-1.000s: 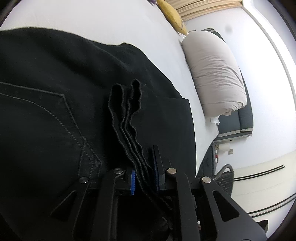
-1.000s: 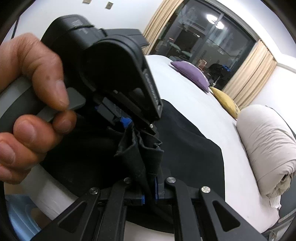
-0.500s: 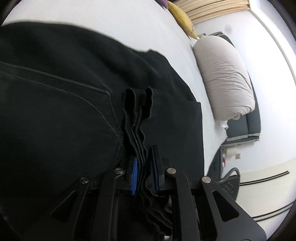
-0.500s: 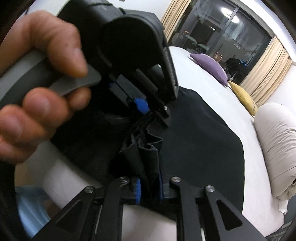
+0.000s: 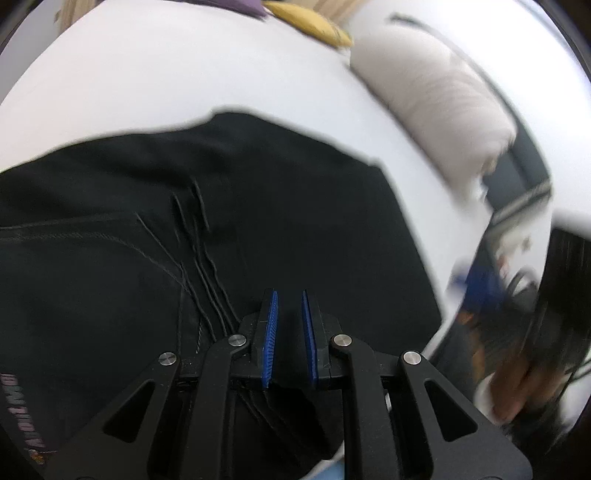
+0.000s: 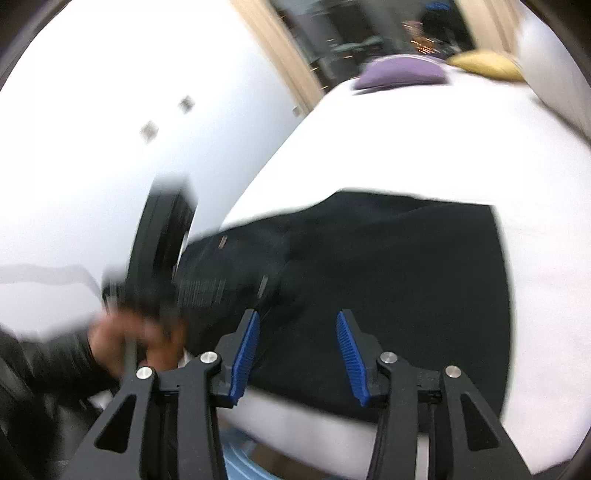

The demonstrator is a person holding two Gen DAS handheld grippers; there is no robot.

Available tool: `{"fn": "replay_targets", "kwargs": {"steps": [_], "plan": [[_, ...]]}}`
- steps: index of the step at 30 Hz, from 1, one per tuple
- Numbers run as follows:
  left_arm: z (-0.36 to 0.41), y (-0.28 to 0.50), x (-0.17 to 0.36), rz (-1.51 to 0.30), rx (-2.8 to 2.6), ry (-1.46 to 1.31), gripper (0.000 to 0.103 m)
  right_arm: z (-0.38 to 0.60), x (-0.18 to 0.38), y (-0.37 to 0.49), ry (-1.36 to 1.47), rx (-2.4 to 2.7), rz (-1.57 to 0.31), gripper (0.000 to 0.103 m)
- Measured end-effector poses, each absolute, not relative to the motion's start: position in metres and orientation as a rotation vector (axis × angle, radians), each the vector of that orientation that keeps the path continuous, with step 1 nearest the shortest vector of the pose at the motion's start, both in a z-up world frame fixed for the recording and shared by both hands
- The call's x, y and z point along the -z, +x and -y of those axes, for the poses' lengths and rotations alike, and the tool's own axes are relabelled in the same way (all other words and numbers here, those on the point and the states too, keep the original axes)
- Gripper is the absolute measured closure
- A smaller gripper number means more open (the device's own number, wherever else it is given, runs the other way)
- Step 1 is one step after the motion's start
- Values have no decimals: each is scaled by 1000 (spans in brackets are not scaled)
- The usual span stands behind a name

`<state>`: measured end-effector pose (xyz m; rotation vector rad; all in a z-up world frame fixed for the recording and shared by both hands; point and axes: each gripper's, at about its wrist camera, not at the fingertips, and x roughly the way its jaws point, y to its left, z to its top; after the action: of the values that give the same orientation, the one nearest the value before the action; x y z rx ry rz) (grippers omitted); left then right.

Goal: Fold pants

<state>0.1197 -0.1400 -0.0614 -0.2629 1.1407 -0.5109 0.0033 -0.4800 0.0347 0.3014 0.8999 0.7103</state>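
The black pants (image 5: pixel 258 221) lie folded flat on the white bed (image 5: pixel 147 74). They also show in the right wrist view (image 6: pixel 388 266). My left gripper (image 5: pixel 289 299) is just above the pants near a stitched seam, its blue pads a little apart with nothing between them. My right gripper (image 6: pixel 297 321) is wide open and empty above the near edge of the pants. The left gripper body and the hand holding it (image 6: pixel 155 280) show blurred at the left of the right wrist view.
A rolled white duvet (image 5: pixel 436 85) lies along the bed's right side. A yellow pillow (image 5: pixel 306 22) and a purple pillow (image 6: pixel 399 74) sit at the far end. The bed's near edge (image 6: pixel 295 417) is just below my right gripper.
Both grippers have let go of the bunched pants fabric and opened. The fabric has dropped flat onto the bed. Both grippers have pulled back and apart.
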Motion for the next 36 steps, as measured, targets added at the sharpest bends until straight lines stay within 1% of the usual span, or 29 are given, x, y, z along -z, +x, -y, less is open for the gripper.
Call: {"fn": "replay_targets", "kwargs": {"steps": [4,9,10,11,12,13,14,18,23,24,29,30,31,33,34,35,36], "plan": [[142,117,71,-1123,540,-265,90,530,-14,63,521,-699,-958,55],[140,113,76,-1100,559,-228,90,542,20,121,642,-723,-1040,55],[141,112,76,-1098,561,-220,90,546,29,130,666,-708,-1062,57],[142,112,76,-1099,563,-217,90,552,42,140,691,-676,-1086,63],[142,112,76,-1100,565,-222,90,557,50,143,711,-668,-1100,73],[145,112,76,-1101,567,-226,90,564,58,143,745,-667,-1113,79],[147,111,77,-1100,569,-230,90,562,62,135,767,-668,-1117,80],[149,113,79,-1089,571,-234,90,554,64,101,739,-731,-1165,79],[146,107,79,-1072,582,-249,90,552,68,39,752,-780,-1207,78],[133,104,82,-1068,584,-252,90,551,68,29,756,-782,-1210,78],[115,98,86,-1048,593,-263,90,540,71,-10,771,-746,-1241,78],[113,98,86,-1046,595,-267,90,538,64,-14,755,-728,-1233,78],[109,98,85,-1043,597,-272,90,540,59,-17,736,-713,-1222,75],[104,96,87,-1037,601,-282,90,543,38,-18,757,-721,-1148,75],[103,94,90,-1033,602,-284,90,542,26,-14,780,-738,-1104,73],[101,93,90,-1027,602,-284,90,540,15,-10,800,-756,-1055,70],[101,93,90,-1022,601,-283,90,537,6,-5,813,-770,-1013,64]]}}
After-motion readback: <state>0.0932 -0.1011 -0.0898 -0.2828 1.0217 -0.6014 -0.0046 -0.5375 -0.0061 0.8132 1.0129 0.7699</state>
